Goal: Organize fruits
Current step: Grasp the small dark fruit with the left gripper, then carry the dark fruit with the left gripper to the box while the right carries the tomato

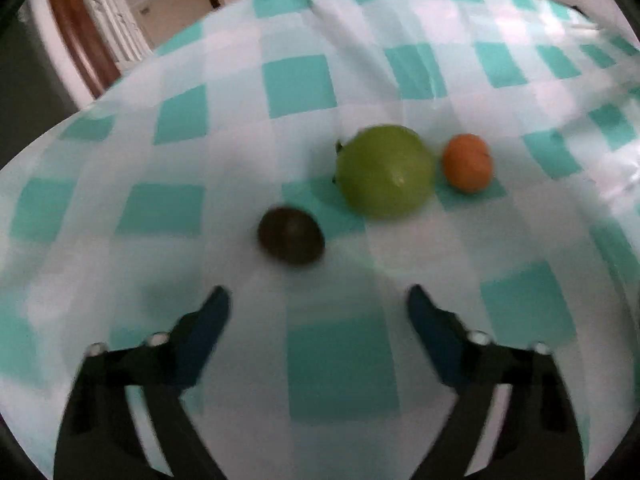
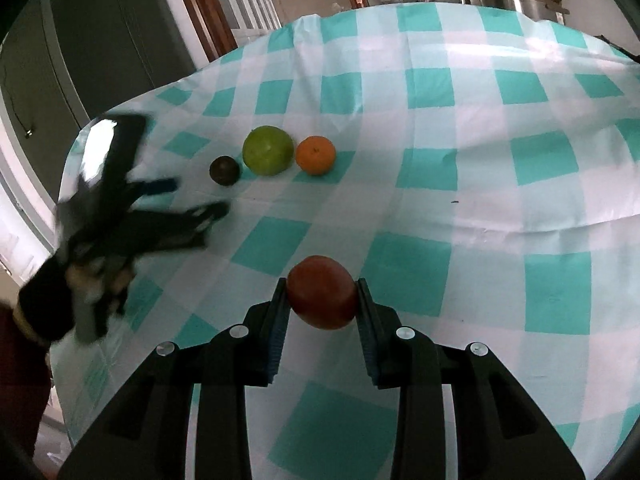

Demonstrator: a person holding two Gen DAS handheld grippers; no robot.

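Four fruits on my counter (image 2: 460, 92), which wears a teal-and-white checked cloth.

Item one: a round red-orange fruit, tomato-like (image 2: 322, 292), clamped between the blue pads of my right gripper (image 2: 322, 294); its jaws are closed on it from both sides, near the front of the cloth.

Items two to four, a row farther back on the cloth:
- small dark brownish-green round fruit (image 2: 224, 171), left end, just beside the next;
- large yellow-green round fruit (image 2: 268, 151), middle;
- small orange citrus fruit (image 2: 315, 155), right end, just beside or touching the green one; I cannot tell which.

My left gripper (image 1: 318, 300) has its jaws standing apart with nothing between them, only cloth under the gap. From the left wrist view the dark fruit (image 1: 291, 236) lies just ahead of the fingertips, the green fruit (image 1: 386, 171) and orange citrus (image 1: 467, 163) behind it to the right. That view is motion-blurred.

From the right wrist view the left gripper (image 2: 200, 200) shows blurred at the cloth's left edge, my gloved hand (image 2: 52, 300) behind it, tips near the dark fruit but apart from it.
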